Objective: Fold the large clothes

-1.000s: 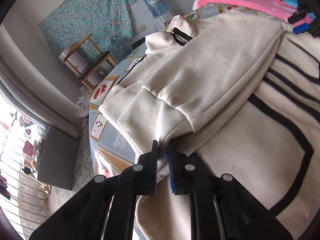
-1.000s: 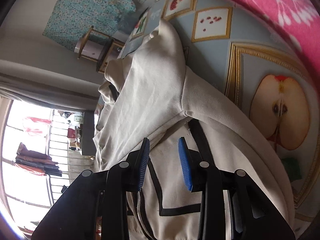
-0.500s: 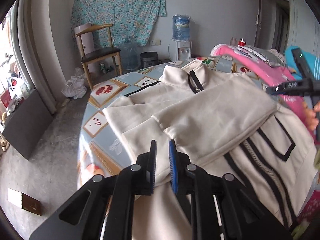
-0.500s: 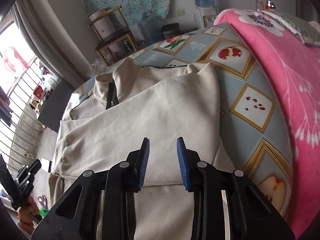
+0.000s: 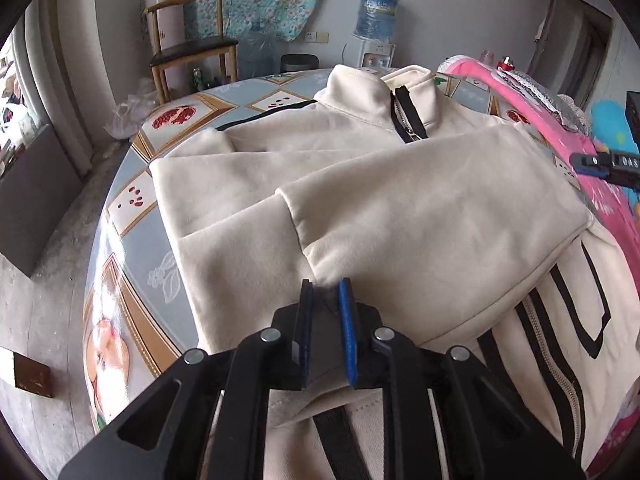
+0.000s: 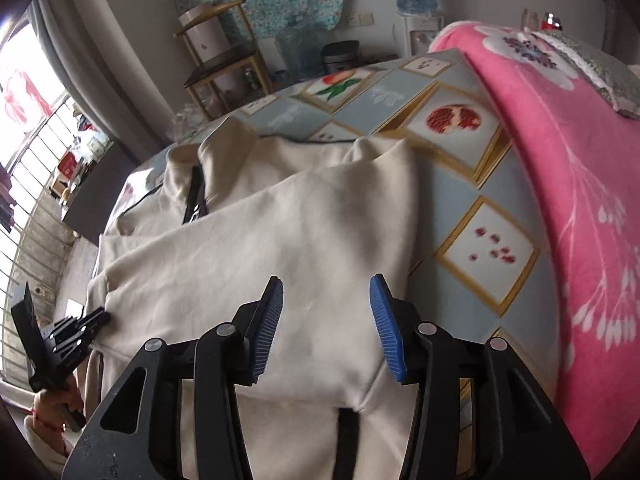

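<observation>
A cream zip-up jacket [image 5: 400, 208] with black stripes lies on the round table, collar at the far side and both sleeves folded across its chest. My left gripper [image 5: 326, 292] hovers just above the sleeve cuff with a narrow gap between its pads and nothing in them. My right gripper [image 6: 326, 292] is wide open and empty above the folded sleeve of the jacket [image 6: 280, 248]. The left gripper also shows at the left edge of the right wrist view [image 6: 94, 318], and part of the right gripper shows at the right edge of the left wrist view [image 5: 592, 160].
The table [image 5: 132, 200] has a fruit-print cloth. A pink blanket [image 6: 560, 160] and other clothes lie along the table's right side. A wooden chair [image 5: 188, 44] and a water dispenser [image 5: 376, 12] stand by the far wall. A window with bars [image 6: 24, 200] is at the left.
Both grippers have pulled back and risen from the jacket. The left let go of the sleeve cuff and opened slightly. The right opened wider.
</observation>
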Motion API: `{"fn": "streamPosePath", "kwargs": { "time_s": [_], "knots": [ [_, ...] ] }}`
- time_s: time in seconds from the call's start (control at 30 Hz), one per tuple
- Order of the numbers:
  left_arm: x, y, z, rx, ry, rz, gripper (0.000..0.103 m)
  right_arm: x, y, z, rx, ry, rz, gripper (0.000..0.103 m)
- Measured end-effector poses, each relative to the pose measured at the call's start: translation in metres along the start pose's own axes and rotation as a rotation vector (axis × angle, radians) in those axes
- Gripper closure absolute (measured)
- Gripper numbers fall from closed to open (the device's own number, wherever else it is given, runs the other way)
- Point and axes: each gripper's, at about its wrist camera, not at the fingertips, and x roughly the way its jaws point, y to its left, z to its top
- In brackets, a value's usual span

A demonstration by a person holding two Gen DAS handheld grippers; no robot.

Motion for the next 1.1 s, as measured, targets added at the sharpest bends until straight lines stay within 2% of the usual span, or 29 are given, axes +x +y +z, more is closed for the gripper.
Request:
{"fn": "streamPosePath", "kwargs": {
  "time_s": [0.13,0.27,0.3,0.37,0.47,0.53,0.6,0.63,0.7,0.77,0.83,0.93,1.1],
  "knots": [
    [0.0,-0.006,-0.001,0.032,0.0,0.021,0.089,0.024,-0.033,0.034,0.128,0.026,0.056,0.058],
    [0.001,-0.001,0.001,0.017,-0.002,0.003,0.089,0.065,-0.053,0.056,0.2,0.063,0.008,0.058],
    [0.001,0.0,0.0,0.013,-0.003,-0.001,0.088,0.073,-0.056,0.059,0.209,0.066,-0.009,0.059],
    [0.001,0.0,0.0,0.015,-0.005,0.0,0.088,0.08,-0.055,0.063,0.202,0.053,-0.028,0.072],
    [0.001,-0.002,0.001,0.029,-0.001,0.006,0.088,0.08,-0.043,0.067,0.132,0.021,-0.115,0.085],
    [0.001,-0.002,0.001,0.029,0.001,0.006,0.088,0.081,-0.034,0.064,0.063,0.006,-0.225,0.085],
    [0.0,-0.002,0.001,0.031,0.004,0.007,0.088,0.077,-0.03,0.061,0.027,-0.004,-0.289,0.082],
    [-0.001,-0.003,0.002,0.035,0.008,0.009,0.088,0.071,-0.029,0.058,0.018,-0.017,-0.303,0.076],
    [-0.006,-0.005,0.005,0.048,0.005,0.014,0.088,0.054,-0.016,0.053,-0.023,-0.058,-0.271,0.071],
    [-0.012,-0.006,0.009,0.065,-0.016,0.027,0.087,0.04,0.001,0.047,-0.089,-0.086,-0.224,0.059],
    [-0.015,-0.006,0.016,0.066,-0.029,0.028,0.084,0.033,0.024,0.037,-0.178,-0.094,-0.187,0.055],
    [-0.008,-0.004,0.028,0.028,-0.011,0.035,0.08,0.039,0.051,0.022,-0.296,-0.056,-0.154,0.053],
    [0.02,-0.002,0.036,0.002,0.07,0.055,0.08,0.078,0.066,-0.002,-0.435,0.051,-0.257,0.053]
  ]
}}
